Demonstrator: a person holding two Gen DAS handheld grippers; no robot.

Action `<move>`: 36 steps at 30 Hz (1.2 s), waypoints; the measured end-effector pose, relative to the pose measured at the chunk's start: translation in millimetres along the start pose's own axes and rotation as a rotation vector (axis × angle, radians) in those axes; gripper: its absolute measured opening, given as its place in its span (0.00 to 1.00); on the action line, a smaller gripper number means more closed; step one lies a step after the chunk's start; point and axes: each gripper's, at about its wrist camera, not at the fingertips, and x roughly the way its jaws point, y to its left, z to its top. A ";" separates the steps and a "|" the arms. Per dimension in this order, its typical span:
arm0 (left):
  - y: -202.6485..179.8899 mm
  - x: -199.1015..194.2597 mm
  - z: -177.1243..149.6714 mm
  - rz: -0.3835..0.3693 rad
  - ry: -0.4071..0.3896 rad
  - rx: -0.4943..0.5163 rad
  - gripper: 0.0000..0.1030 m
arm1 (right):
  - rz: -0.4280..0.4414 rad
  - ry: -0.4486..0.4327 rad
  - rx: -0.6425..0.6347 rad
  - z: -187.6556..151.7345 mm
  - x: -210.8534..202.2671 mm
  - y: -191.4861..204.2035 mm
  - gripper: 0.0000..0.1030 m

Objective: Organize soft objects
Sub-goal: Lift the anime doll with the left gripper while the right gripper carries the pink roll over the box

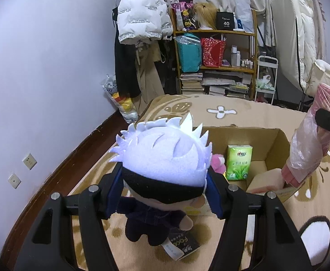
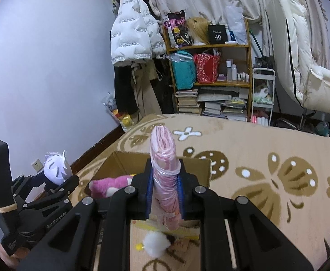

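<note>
- My left gripper is clamped on one plush doll, pads against the sides of its head; it has spiky white hair, a black blindfold and a dark outfit, and hangs clear of the bedspread, near the box's closest corner.
- My right gripper is squeezed tight on one pink rolled bundle in clear plastic wrap, held upright over the near edge of the box.
- One open cardboard box sits on the tan flower-patterned bedspread.
- In the box I count one green tissue pack standing on end, its writing too small to read, and one pink plush toy.
- One dark packet lies below the doll; I can only read "FOCO".
- One black box on the shelf reads "40".
- The left gripper's body in the right wrist view reads "GenRobot.AI".
</note>
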 end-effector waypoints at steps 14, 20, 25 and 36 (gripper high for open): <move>-28.7 23.1 12.7 -0.082 -0.062 0.097 0.61 | 0.043 -0.007 -0.005 -3.7 30.5 -9.4 0.19; -35.0 39.2 9.9 -0.125 -0.029 0.113 0.61 | 0.062 0.055 0.045 -9.3 54.0 -18.5 0.19; -34.9 54.2 6.7 -0.176 0.028 0.082 0.62 | 0.079 0.060 0.055 -13.5 62.3 -21.4 0.19; -35.5 59.9 2.4 -0.156 0.062 0.084 0.82 | 0.106 0.069 0.064 -16.7 68.5 -21.3 0.22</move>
